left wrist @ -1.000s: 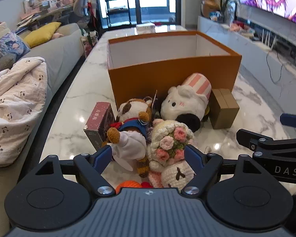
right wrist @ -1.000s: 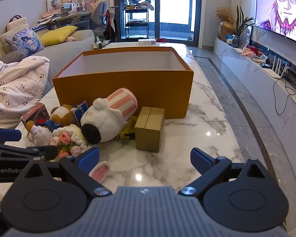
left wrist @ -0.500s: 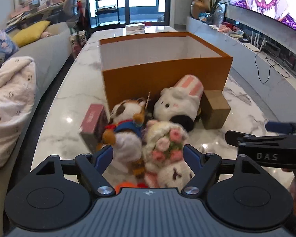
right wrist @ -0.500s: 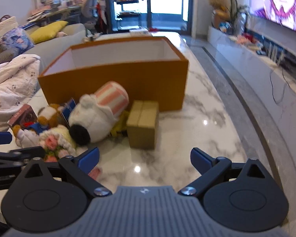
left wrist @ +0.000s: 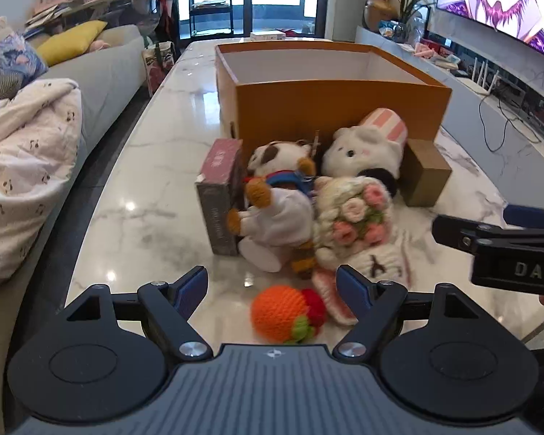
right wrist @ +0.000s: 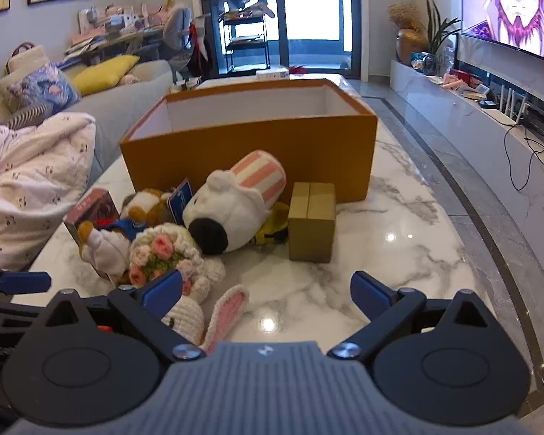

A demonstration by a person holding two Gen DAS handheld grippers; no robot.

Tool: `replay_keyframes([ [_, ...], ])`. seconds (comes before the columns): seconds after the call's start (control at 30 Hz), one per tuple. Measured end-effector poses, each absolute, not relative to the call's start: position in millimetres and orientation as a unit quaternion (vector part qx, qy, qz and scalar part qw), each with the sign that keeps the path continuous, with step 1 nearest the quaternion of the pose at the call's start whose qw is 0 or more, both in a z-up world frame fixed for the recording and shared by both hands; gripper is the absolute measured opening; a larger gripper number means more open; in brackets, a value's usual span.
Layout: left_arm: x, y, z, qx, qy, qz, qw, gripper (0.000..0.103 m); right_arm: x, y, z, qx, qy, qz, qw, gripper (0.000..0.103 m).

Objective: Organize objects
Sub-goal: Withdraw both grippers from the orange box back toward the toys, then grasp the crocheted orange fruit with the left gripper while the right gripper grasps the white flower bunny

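A: Where do the toys lie?

B: On the white marble table (right wrist: 399,253), heaped before the open orange cardboard box (right wrist: 250,152), which stands upright with its long side across the view. The white plush dog with a pink-striped hat (right wrist: 235,203) lies on its side, its long axis slanting from the black nose, nearest us, up to the hat by the box wall.

A: And the rest?

B: The small brown carton (right wrist: 312,221) stands just right of the dog. The crocheted rabbit with a flower bouquet (left wrist: 355,214) lies with its pink-lined ears toward the camera. The brown-and-white plush in white clothes (left wrist: 275,203) leans on the pink-topped grey box (left wrist: 219,195). The orange crocheted fruit (left wrist: 281,313) lies nearest.

A: The jaws?

B: Left gripper (left wrist: 272,286): wide, empty, above the fruit. Right gripper (right wrist: 266,290): wide, empty, over bare marble.

A: Anything unclear?

B: A yellow item under the dog is mostly hidden; the box floor is out of sight.
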State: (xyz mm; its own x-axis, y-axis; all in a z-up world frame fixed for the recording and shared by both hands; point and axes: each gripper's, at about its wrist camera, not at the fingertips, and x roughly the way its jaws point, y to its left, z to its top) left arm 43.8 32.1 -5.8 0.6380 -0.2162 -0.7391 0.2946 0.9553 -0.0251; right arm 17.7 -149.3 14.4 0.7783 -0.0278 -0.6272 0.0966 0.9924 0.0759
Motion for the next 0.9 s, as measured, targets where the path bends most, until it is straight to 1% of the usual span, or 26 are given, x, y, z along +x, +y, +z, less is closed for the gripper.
replay_keyframes([
  [0.1, 52.4, 35.2, -17.7, 0.034, 0.428, -0.132, 0.893, 0.092, 16.1, -146.6, 9.9, 0.065, 0.34, -0.023, 0.938, 0.099],
  [0.2, 57.4, 29.0, -21.6, 0.038, 0.429, -0.131, 0.893, 0.092, 18.0, -139.5, 9.6, 0.059, 0.341, 0.003, 0.938, 0.099],
  [0.3, 65.3, 24.3, -27.2, 0.053, 0.428, -0.113, 0.895, 0.091, 33.1, -133.6, 10.4, 0.059, 0.348, 0.01, 0.936, 0.098],
  [0.43, 73.8, 35.3, -36.3, 0.017, 0.46, -0.11, 0.881, 0.09, 55.2, -125.8, 4.8, 0.074, 0.371, 0.039, 0.925, 0.098],
  [0.53, 70.5, 37.5, -36.4, 0.023, 0.462, -0.109, 0.88, 0.09, 67.3, -118.0, -7.0, 0.077, 0.389, 0.047, 0.917, 0.098],
  [0.57, 70.2, 36.7, -37.5, 0.026, 0.461, -0.109, 0.88, 0.09, 71.1, -116.1, -11.1, 0.084, 0.392, 0.048, 0.915, 0.096],
  [0.63, 72.7, 33.8, -42.5, 0.032, 0.467, -0.109, 0.877, 0.09, 79.7, -111.8, -19.1, 0.098, 0.4, 0.055, 0.909, 0.084],
  [0.67, 73.6, 33.8, -45.0, 0.029, 0.469, -0.111, 0.876, 0.09, 84.6, -109.4, -23.3, 0.104, 0.406, 0.066, 0.905, 0.075],
  [0.73, 75.4, 31.6, -48.1, 0.029, 0.469, -0.114, 0.875, 0.09, 90.0, -105.6, -28.9, 0.104, 0.411, 0.068, 0.903, 0.075],
  [0.77, 75.6, 30.2, -48.8, 0.036, 0.467, -0.114, 0.876, 0.09, 90.6, -104.7, -29.8, 0.102, 0.412, 0.071, 0.903, 0.072],
  [0.83, 76.5, 27.1, -49.8, 0.042, 0.465, -0.115, 0.877, 0.09, 90.2, -105.6, -29.9, 0.101, 0.414, 0.076, 0.902, 0.07],
  [0.9, 78.1, 29.6, -49.3, 0.033, 0.466, -0.115, 0.877, 0.09, 86.7, -109.8, -28.3, 0.097, 0.416, 0.077, 0.901, 0.066],
])
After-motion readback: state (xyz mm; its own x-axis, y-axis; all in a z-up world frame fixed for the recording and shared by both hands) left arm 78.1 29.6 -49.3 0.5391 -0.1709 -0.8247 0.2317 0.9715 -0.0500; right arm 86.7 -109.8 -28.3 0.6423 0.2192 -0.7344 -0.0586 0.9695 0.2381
